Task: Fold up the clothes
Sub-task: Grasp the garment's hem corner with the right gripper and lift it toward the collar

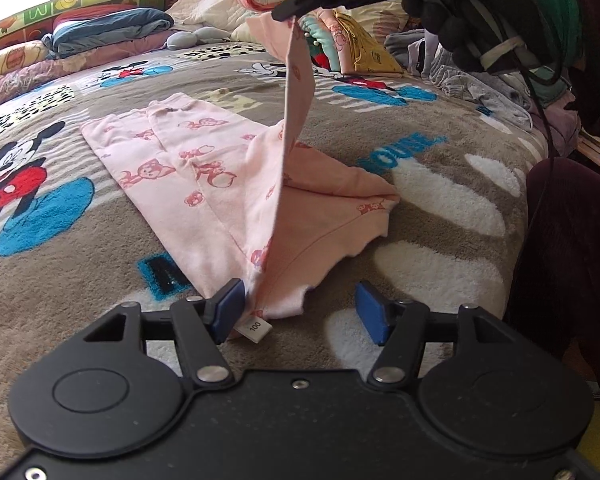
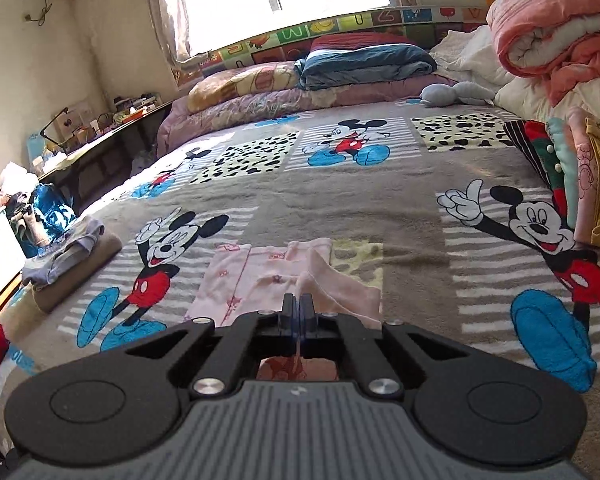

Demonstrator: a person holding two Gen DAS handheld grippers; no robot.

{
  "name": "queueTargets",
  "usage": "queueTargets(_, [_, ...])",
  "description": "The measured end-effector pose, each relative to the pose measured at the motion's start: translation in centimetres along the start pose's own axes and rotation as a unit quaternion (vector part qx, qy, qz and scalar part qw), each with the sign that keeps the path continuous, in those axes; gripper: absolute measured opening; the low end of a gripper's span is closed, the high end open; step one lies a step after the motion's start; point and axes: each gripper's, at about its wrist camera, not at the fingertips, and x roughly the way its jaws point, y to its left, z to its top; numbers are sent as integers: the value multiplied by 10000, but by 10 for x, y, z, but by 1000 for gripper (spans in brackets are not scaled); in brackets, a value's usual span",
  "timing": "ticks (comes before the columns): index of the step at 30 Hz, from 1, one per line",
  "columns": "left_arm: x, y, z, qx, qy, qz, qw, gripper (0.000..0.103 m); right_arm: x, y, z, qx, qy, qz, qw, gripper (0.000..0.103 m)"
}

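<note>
Clearly, pink garment's white tag reads "100".

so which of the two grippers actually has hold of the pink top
The right gripper: it is shut on an edge of the pink top, lifting it. The left gripper is open around the hem, gripping nothing.

I see the garment lying flat mid-blanket, one corner lifted up by right gripper. Left gripper sits low at its near edge, size tag just beside the left pad. Folded stack lies at the bed's left edge, clothes pile right, pillows behind.
</note>
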Motion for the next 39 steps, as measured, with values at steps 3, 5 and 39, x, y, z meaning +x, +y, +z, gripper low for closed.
queueTargets(3, [-3, 9, 0, -325, -57, -194, 9993, 60, 15, 14, 11, -99, -37, 38, 9999, 3])
queueTargets(5, [-5, 19, -1, -650, -105, -388, 9971, 60, 27, 23, 17, -158, -20, 36, 9999, 3])
queueTargets(39, [-6, 49, -4, -1521, -148, -1070, 9825, 61, 144, 31, 3, -43, 1134, 82, 9935, 55])
